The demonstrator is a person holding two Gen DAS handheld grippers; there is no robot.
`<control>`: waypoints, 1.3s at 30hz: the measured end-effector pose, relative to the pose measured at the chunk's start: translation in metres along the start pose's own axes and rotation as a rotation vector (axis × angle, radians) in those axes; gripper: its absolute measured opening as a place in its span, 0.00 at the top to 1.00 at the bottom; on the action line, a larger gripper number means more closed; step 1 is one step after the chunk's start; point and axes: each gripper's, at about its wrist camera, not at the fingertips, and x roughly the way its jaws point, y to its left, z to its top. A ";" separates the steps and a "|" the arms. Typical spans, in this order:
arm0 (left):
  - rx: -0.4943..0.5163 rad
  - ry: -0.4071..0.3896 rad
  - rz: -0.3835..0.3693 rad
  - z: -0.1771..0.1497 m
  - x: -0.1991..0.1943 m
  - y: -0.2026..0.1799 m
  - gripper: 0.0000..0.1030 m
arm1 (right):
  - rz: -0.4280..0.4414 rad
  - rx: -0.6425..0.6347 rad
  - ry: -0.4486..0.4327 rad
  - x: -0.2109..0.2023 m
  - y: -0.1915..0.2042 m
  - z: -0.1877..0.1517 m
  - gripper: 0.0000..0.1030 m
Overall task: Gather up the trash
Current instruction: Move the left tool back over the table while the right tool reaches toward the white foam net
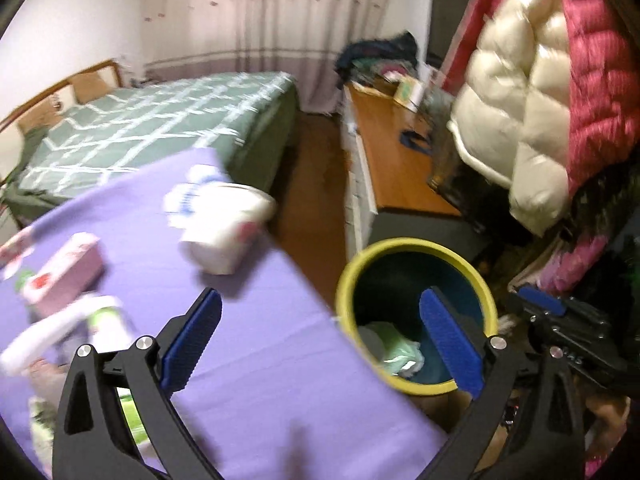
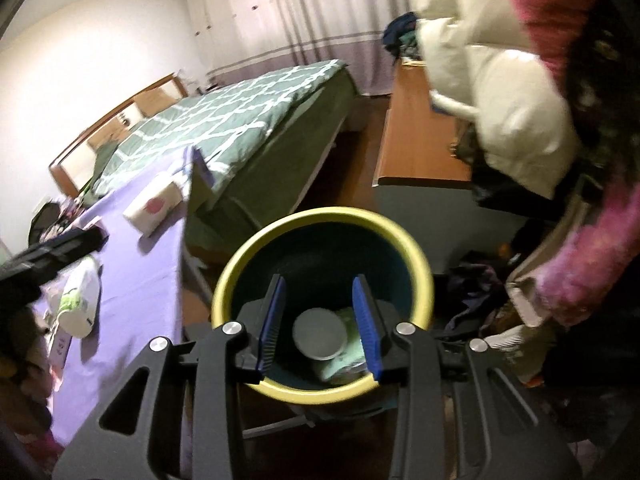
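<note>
A round bin with a yellow rim (image 1: 348, 276) (image 2: 320, 214) stands on the floor beside the purple-covered table (image 1: 256, 344) (image 2: 132, 280). Inside lie a grey round lid (image 2: 319, 334) and pale green crumpled trash (image 1: 398, 354) (image 2: 352, 344). My left gripper (image 1: 320, 316) is wide open and empty, spanning the table edge and the bin. My right gripper (image 2: 319, 286) is open and empty, directly above the bin's mouth. On the table lie a white paper cup on its side (image 1: 224, 232), a pink box (image 1: 64, 276) and white wrappers (image 1: 60, 332) (image 2: 78, 300).
A bed with a green patterned cover (image 1: 152, 128) (image 2: 240, 120) is behind the table. A wooden desk (image 1: 396, 160) (image 2: 416, 140) stands right, with puffy cream and pink jackets (image 1: 532, 92) (image 2: 508, 92) hanging over it. Clothes are piled on the floor right of the bin (image 2: 476, 292).
</note>
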 end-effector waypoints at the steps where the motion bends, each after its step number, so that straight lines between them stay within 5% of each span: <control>1: -0.013 -0.012 0.017 -0.001 -0.009 0.011 0.05 | 0.007 -0.012 0.006 0.003 0.008 0.000 0.67; 11: -0.190 -0.131 0.231 -0.030 -0.096 0.155 0.05 | 0.128 -0.159 0.055 0.024 0.118 0.004 0.67; 22: -0.349 -0.144 0.474 -0.077 -0.144 0.301 0.05 | 0.306 -0.358 0.089 0.048 0.279 0.001 0.67; 33: -0.452 -0.109 0.580 -0.118 -0.133 0.393 0.05 | 0.421 -0.454 0.133 0.054 0.390 -0.016 0.67; 35: -0.454 -0.112 0.594 -0.121 -0.130 0.402 0.05 | 0.416 -0.473 0.114 0.049 0.402 -0.016 0.55; 39: -0.491 -0.121 0.576 -0.126 -0.125 0.415 0.05 | 0.388 -0.511 0.109 0.049 0.424 -0.022 0.53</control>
